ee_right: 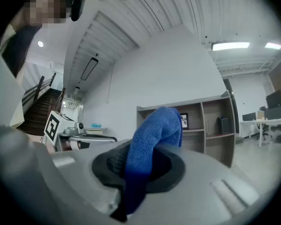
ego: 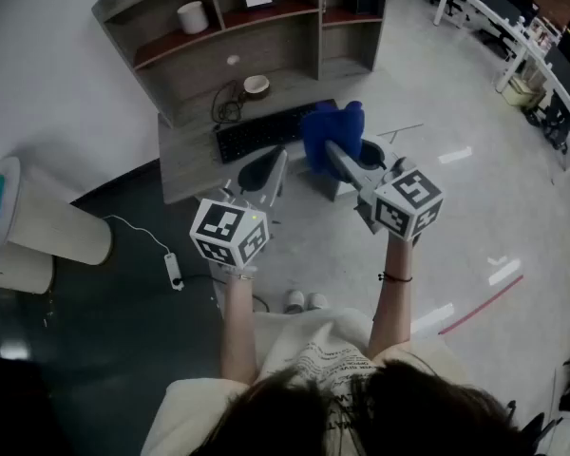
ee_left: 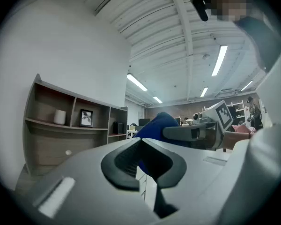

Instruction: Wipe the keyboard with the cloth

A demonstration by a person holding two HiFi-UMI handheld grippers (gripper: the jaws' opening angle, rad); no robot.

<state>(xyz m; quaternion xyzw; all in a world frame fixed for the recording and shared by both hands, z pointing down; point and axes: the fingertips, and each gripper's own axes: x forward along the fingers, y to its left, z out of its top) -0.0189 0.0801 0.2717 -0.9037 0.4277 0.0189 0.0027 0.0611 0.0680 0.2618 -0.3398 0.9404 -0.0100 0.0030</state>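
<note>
Right tool point(ee_right: 141, 165) pinches fuzzy blue cloth point(ee_right: 157, 125) (bunched, folded over).

Grey left gripper point(ego: 266, 167) and right gripper point(ego: 334, 152), black-and-white marker cubes point(ego: 230, 232), cream printed T-shirt point(ego: 313, 350), dark wristband point(ego: 395, 277)

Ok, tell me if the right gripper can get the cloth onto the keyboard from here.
Probably yes. The right gripper is shut on the cloth, held above the right end of the keyboard, and nothing shows between them.
</note>
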